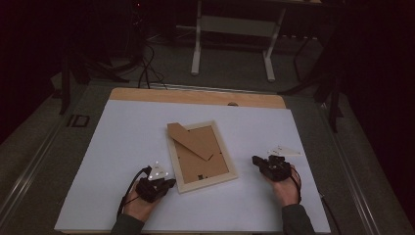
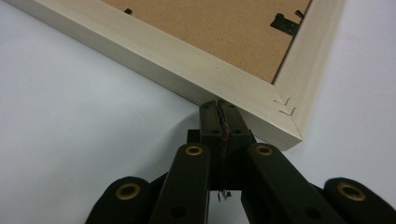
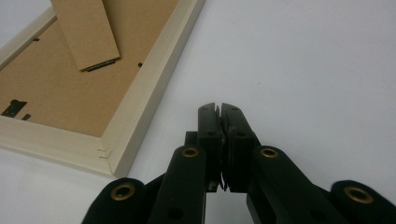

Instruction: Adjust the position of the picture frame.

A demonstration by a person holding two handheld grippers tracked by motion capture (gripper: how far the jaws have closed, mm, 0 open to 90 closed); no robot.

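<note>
A pale wooden picture frame (image 1: 205,180) lies face down on the white table sheet (image 1: 122,147), its brown backing board up and the cardboard stand (image 1: 192,140) folded out across it. My left gripper (image 1: 170,183) is shut, its tips right at the frame's near left corner; in the left gripper view the closed jaws meet the frame's outer edge (image 2: 187,77). My right gripper (image 1: 255,160) is shut with nothing in it, resting on the sheet just right of the frame. In the right gripper view the frame (image 3: 144,93) lies to the left of my right gripper (image 3: 219,108).
A strip of bare wooden tabletop (image 1: 195,95) runs along the far edge of the sheet. Beyond the table stand white legs of another table (image 1: 196,54) and dark cables (image 1: 144,68) on the floor. Small metal clips (image 2: 285,23) sit on the frame's backing.
</note>
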